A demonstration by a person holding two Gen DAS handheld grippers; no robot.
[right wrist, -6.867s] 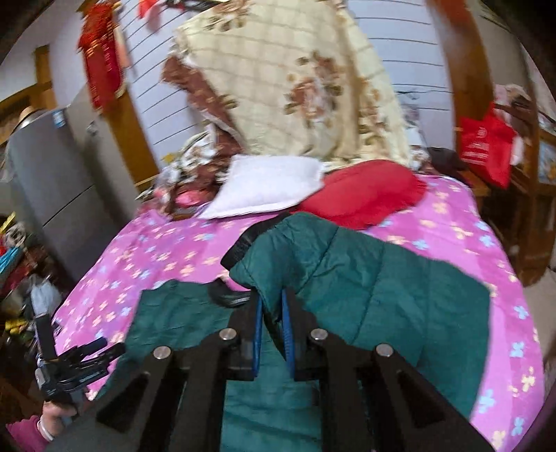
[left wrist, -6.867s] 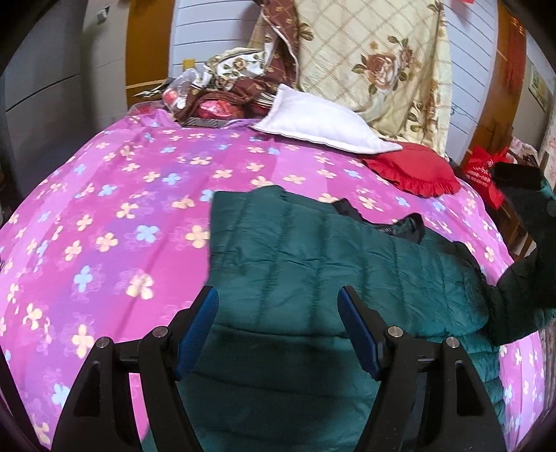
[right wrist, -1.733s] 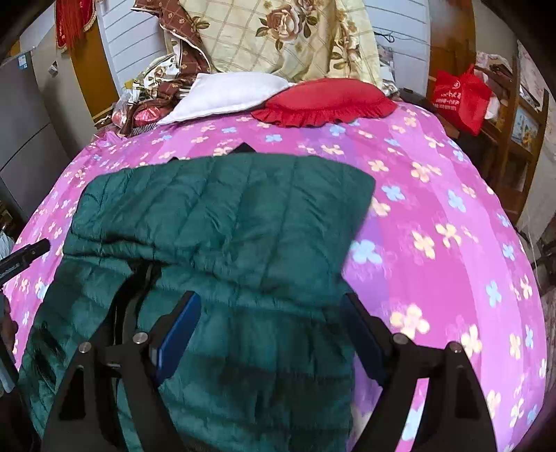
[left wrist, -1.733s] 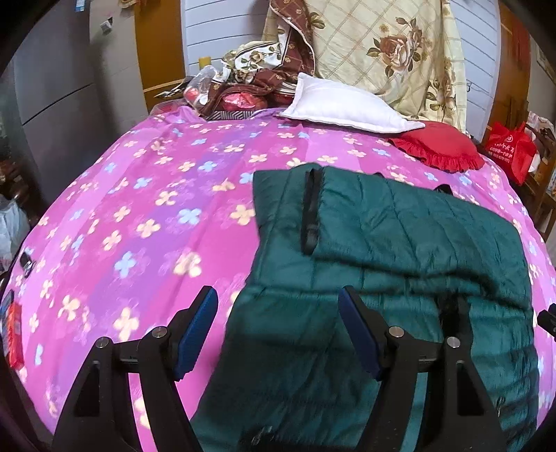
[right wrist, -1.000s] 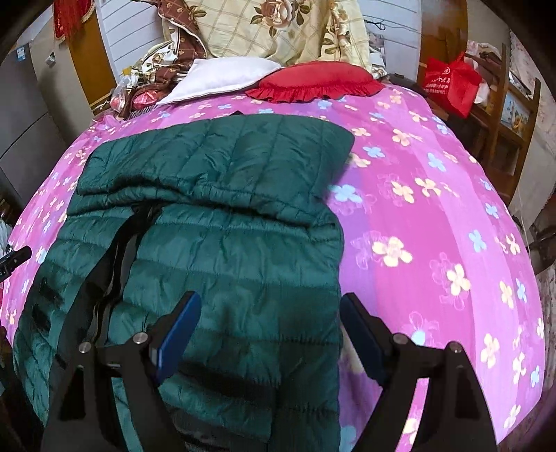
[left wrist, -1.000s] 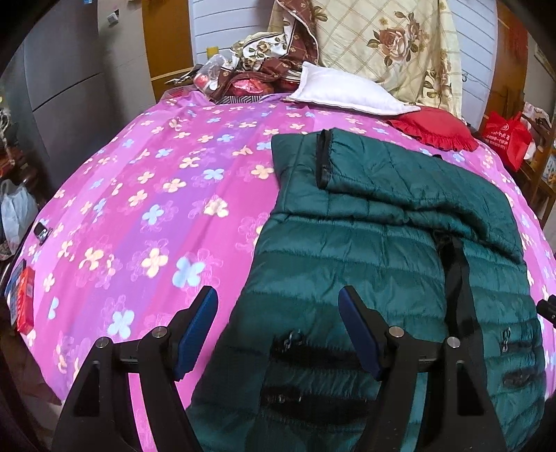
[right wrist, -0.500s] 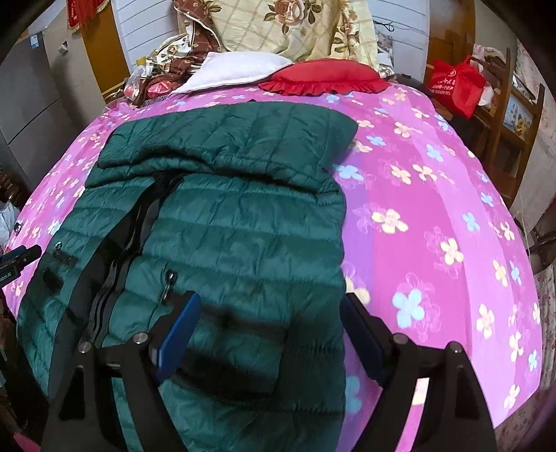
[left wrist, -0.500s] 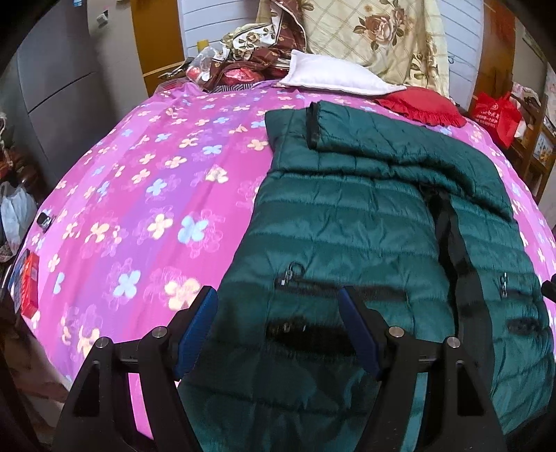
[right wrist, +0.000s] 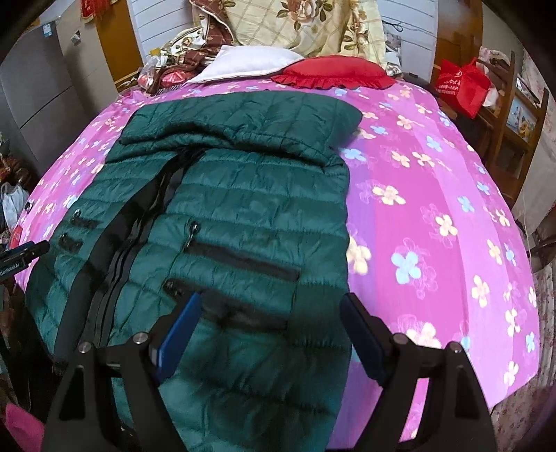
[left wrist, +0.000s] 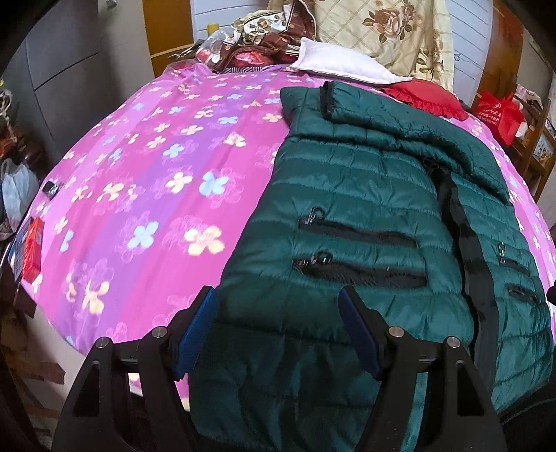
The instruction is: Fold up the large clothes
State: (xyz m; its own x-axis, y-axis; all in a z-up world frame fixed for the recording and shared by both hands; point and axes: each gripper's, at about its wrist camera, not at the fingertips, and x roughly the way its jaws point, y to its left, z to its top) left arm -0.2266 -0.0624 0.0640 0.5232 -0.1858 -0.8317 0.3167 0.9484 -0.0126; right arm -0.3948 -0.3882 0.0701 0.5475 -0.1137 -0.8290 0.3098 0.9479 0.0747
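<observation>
A dark green quilted jacket (left wrist: 365, 215) (right wrist: 243, 194) lies front up on the pink flowered bedspread (left wrist: 156, 194) (right wrist: 434, 222). Its sleeves are folded across the top, its black zipper runs down the middle, and its hem hangs over the near edge of the bed. My left gripper (left wrist: 278, 323) stands open above the jacket's lower left part, with nothing pressed between its blue pads. Above the lower right part, my right gripper (right wrist: 267, 323) is open too. The tip of the left gripper (right wrist: 24, 253) shows at the left edge of the right wrist view.
A white pillow (left wrist: 340, 66), a red cushion (right wrist: 333, 74) and a heap of floral bedding (left wrist: 389, 31) sit at the head of the bed. A red bag (right wrist: 462, 83) hangs by wooden furniture on the right. A small red box (left wrist: 33, 250) lies at the bed's left edge.
Both grippers have drawn back toward the foot of the bed, so the jacket's pockets and hem have come into view. Their jaws have kept the same width.
</observation>
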